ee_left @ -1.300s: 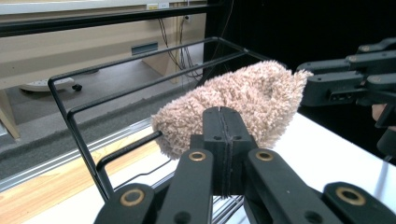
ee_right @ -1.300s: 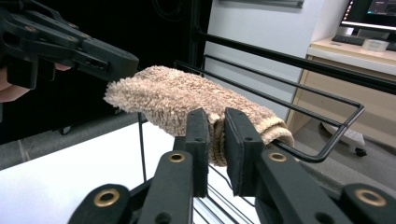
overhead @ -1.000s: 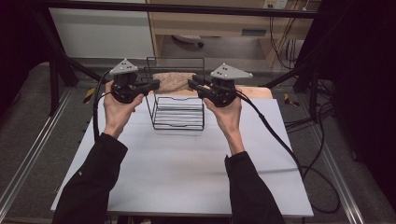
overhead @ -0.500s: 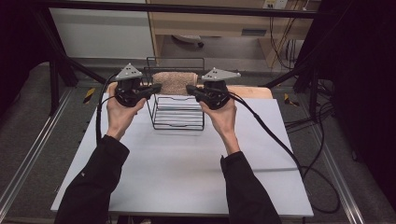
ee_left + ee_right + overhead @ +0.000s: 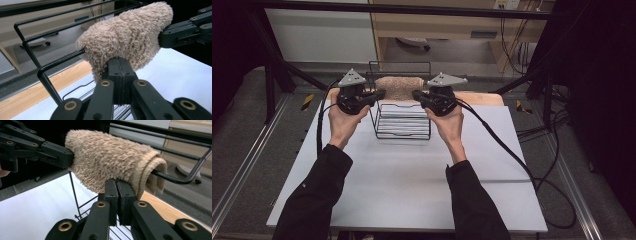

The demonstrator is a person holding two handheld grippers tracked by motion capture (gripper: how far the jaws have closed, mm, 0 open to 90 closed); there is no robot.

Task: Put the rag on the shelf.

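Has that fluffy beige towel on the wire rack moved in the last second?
No. In the high view the towel lies over the same top bar of the wire rack, which hasn't shifted on the table.

Fluffy beige towel (image 5: 398, 86), folded, draped over top bar of black wire rack (image 5: 404, 131), near table's far edge

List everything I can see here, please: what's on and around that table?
Fluffy towel: one, beige, draped over the rack's top bar, pinched at both ends.
Wire rack: one, black, at the table's far middle.
Table: one, white top, wooden far edge.
Cables: black, trailing off the table's sides.
Left gripper: one, black, shut on the towel's left end.
Right gripper: one, black, shut on its right end.
Person's hands: two, black sleeves.
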